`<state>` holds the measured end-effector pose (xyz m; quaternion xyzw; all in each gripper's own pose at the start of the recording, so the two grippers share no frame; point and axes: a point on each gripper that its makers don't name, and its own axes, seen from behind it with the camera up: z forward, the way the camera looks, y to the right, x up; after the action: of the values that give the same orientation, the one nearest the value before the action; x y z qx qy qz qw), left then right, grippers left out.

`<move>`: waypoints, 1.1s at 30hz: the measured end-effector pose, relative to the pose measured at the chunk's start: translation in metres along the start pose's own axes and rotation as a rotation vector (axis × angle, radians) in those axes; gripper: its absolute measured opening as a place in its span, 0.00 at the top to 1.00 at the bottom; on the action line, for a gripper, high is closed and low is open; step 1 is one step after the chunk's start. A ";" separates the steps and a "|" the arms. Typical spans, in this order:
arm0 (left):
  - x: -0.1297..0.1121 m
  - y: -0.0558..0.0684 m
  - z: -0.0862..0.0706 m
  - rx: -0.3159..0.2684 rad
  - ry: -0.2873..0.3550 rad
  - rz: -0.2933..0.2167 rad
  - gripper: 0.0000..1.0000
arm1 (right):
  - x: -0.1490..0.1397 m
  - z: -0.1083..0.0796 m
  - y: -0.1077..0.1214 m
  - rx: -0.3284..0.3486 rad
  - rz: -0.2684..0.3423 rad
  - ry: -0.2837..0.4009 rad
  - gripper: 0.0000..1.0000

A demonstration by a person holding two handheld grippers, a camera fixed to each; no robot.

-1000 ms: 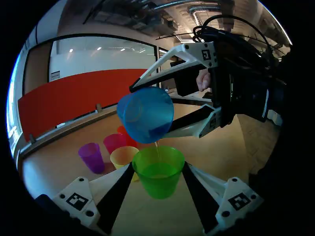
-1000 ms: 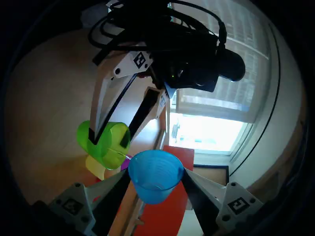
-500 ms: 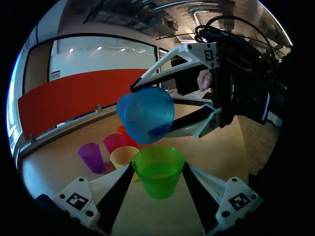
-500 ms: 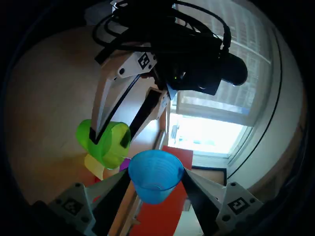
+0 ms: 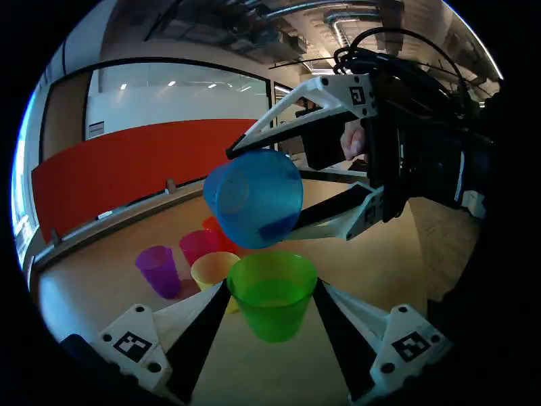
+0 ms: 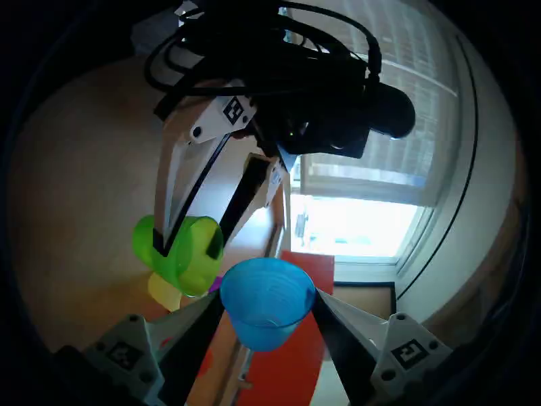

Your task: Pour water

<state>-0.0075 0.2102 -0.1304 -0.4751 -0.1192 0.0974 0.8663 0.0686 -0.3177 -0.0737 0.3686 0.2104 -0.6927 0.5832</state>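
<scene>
Now the blue cup [image 5: 257, 199], pinched in the right gripper [image 6: 267, 301], hangs tipped just above the green cup [image 5: 274, 314], which the left gripper [image 5: 272, 289] clamps. Drifting sideways off the green cup would spill any last water onto the table [image 5: 379, 271].

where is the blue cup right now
In the left gripper view the blue cup sits centre, tilted in the right gripper, directly above the green cup.

An office: glass partition [image 5: 176, 101], exposed ceiling ducts [image 5: 341, 24] (red panel [image 5: 135, 162] below).
</scene>
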 end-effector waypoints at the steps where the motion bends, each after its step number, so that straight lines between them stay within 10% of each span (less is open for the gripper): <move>1: 0.000 0.000 0.000 0.000 0.001 -0.002 0.13 | 0.001 -0.001 0.000 -0.001 0.021 0.001 0.08; 33: 0.005 -0.019 -0.016 0.042 0.028 -0.062 0.13 | -0.028 -0.029 -0.008 -0.076 0.955 -0.026 0.08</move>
<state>0.0030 0.1893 -0.1223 -0.4541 -0.1197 0.0663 0.8804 0.0694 -0.2764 -0.0722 0.3938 0.0355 -0.3434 0.8519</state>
